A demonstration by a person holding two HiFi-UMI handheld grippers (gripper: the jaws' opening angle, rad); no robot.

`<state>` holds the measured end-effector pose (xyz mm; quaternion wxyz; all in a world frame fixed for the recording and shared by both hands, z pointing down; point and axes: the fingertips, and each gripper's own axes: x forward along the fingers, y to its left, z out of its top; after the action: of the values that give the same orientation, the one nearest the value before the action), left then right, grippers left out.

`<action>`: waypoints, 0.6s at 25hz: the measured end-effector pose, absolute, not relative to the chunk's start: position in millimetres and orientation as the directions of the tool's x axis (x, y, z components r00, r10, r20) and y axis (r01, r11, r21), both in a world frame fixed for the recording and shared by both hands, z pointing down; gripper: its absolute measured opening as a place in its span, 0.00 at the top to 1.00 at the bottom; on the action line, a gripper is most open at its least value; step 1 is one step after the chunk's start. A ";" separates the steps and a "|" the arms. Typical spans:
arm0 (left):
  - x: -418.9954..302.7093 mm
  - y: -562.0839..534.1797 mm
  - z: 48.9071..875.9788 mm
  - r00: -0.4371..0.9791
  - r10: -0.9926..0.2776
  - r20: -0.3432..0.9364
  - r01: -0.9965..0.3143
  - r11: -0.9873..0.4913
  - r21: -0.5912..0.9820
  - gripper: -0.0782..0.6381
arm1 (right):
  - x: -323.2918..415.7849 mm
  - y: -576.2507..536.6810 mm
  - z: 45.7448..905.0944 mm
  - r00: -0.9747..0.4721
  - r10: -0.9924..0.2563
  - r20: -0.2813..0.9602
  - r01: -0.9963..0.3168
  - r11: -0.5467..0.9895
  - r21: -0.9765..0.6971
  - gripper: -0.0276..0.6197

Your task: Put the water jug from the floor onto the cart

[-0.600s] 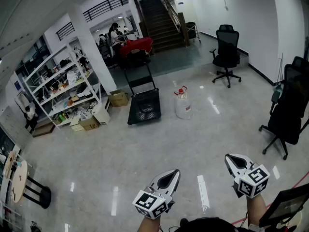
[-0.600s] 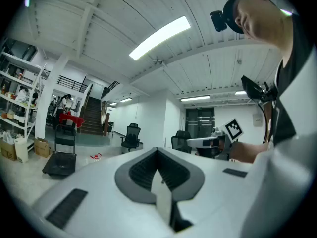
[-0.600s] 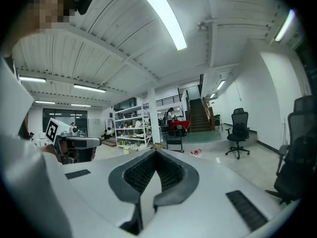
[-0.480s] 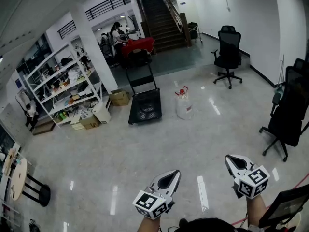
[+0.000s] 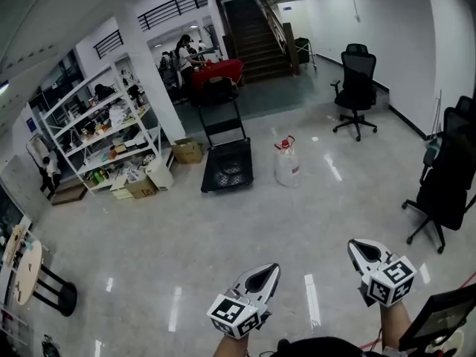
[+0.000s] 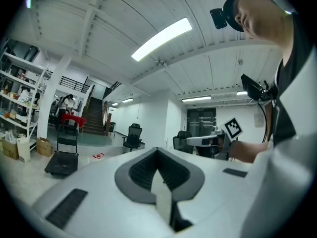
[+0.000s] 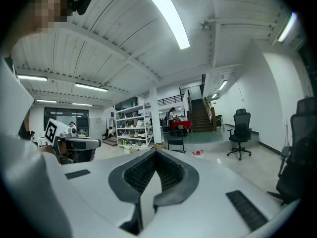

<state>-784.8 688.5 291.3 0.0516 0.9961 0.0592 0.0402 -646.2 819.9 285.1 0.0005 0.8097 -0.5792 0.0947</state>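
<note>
The water jug (image 5: 286, 166), clear with a red cap and handle, stands on the shiny floor well ahead of me. Just left of it is the black platform cart (image 5: 227, 172) with its upright handle. My left gripper (image 5: 268, 269) and right gripper (image 5: 356, 245) are held low near my body, far short of both. Both are shut and hold nothing. In the left gripper view the shut left gripper (image 6: 157, 150) points past the small jug (image 6: 98, 156) and the cart (image 6: 61, 163). Beyond the shut right gripper (image 7: 155, 152) I see the jug (image 7: 198, 153) and the cart (image 7: 176, 144) in the distance.
White shelving (image 5: 97, 136) full of items and cardboard boxes (image 5: 187, 151) line the left. One black office chair (image 5: 355, 88) stands at the back right, another (image 5: 448, 178) at the right edge. A staircase (image 5: 256, 32) and a red table (image 5: 216, 71) with people lie beyond the cart.
The jug, the cart and the room have slid slightly right and down in the head view. Both grippers keep the same pose, shut.
</note>
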 end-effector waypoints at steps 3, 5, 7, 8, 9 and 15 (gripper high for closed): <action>-791.2 682.1 292.9 0.988 0.134 0.077 0.126 -0.987 0.098 0.89 | -655.6 808.9 282.5 0.295 -0.944 0.148 -0.944 -0.312 -0.108 0.96; -794.1 675.7 294.9 0.987 0.141 0.079 0.133 -0.986 0.099 0.89 | -659.8 800.0 281.3 0.294 -0.946 0.140 -0.944 -0.310 -0.110 0.96; -795.7 666.2 297.3 0.986 0.148 0.078 0.139 -0.985 0.104 0.89 | -660.7 789.5 280.9 0.300 -0.945 0.132 -0.942 -0.315 -0.116 0.96; -796.6 660.7 298.7 0.986 0.149 0.078 0.141 -0.984 0.106 0.89 | -660.5 784.2 281.3 0.304 -0.944 0.131 -0.940 -0.320 -0.120 0.96; -797.8 655.1 300.1 0.986 0.150 0.076 0.141 -0.984 0.108 0.89 | -660.3 779.4 282.2 0.309 -0.942 0.133 -0.937 -0.325 -0.124 0.96; -789.3 610.6 308.0 0.988 0.149 0.048 0.141 -0.980 0.140 0.89 | -660.7 745.3 293.0 0.322 -0.933 0.161 -0.928 -0.345 -0.143 0.96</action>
<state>-789.3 610.6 308.0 0.0685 0.9946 0.0729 0.0290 -660.7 745.3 293.0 -0.0120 0.8130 -0.5721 0.1076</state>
